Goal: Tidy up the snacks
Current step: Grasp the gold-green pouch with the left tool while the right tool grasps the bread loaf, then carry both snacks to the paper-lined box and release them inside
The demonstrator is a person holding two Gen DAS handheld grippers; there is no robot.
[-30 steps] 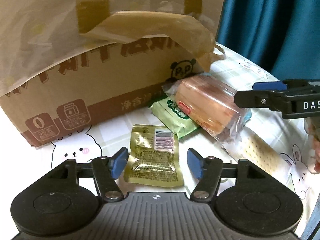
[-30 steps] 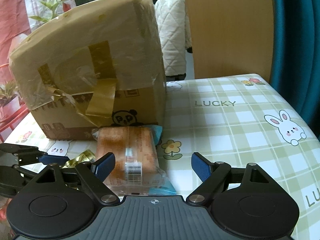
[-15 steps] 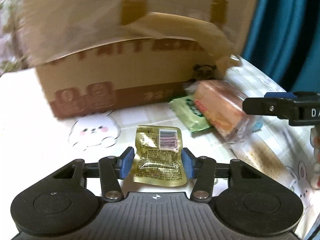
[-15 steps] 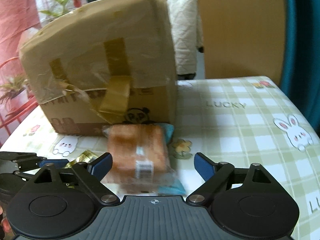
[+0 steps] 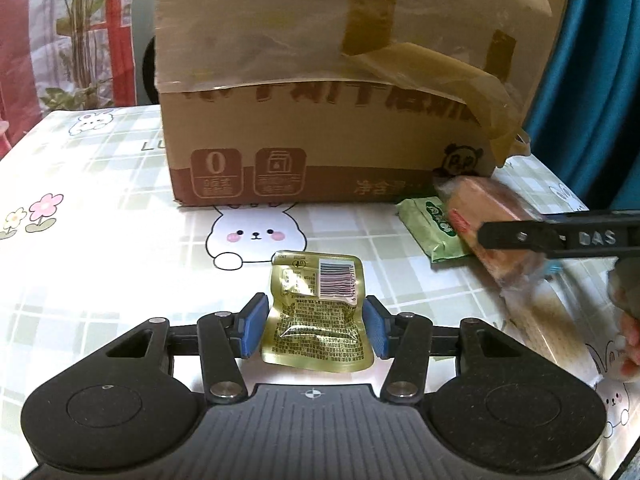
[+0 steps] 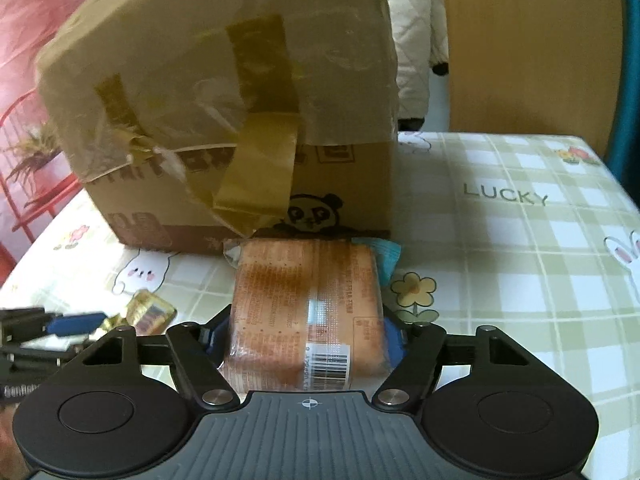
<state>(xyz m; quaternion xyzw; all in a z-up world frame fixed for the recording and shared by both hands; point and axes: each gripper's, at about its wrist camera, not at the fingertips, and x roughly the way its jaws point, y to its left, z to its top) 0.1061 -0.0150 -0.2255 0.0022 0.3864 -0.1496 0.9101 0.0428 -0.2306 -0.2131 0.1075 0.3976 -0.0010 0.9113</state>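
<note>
A gold foil snack packet (image 5: 320, 304) lies on the rabbit-print tablecloth (image 5: 100, 260) between the blue pads of my left gripper (image 5: 315, 328), which is shut on its two side edges. An orange-brown cake pack in clear wrap (image 6: 308, 280) lies lengthwise before the taped cardboard box (image 6: 224, 80). My right gripper (image 6: 306, 340) straddles its near end, jaws closing, pads against both its sides. In the left wrist view that cake pack (image 5: 480, 208) shows at the right behind one black right-gripper finger (image 5: 520, 236).
A green snack packet (image 5: 432, 232) lies beside the cake pack near the box (image 5: 320, 140). A flat beige cracker pack (image 5: 548, 320) sits at the right, by a person's hand (image 5: 628, 320). A teal curtain (image 5: 600, 60) hangs behind. The cloth right of the box (image 6: 520, 260) is bare.
The left jaws narrowed onto the gold packet and that view swung left along the box. The right gripper moved forward over the cake pack and its jaws came in against it.
</note>
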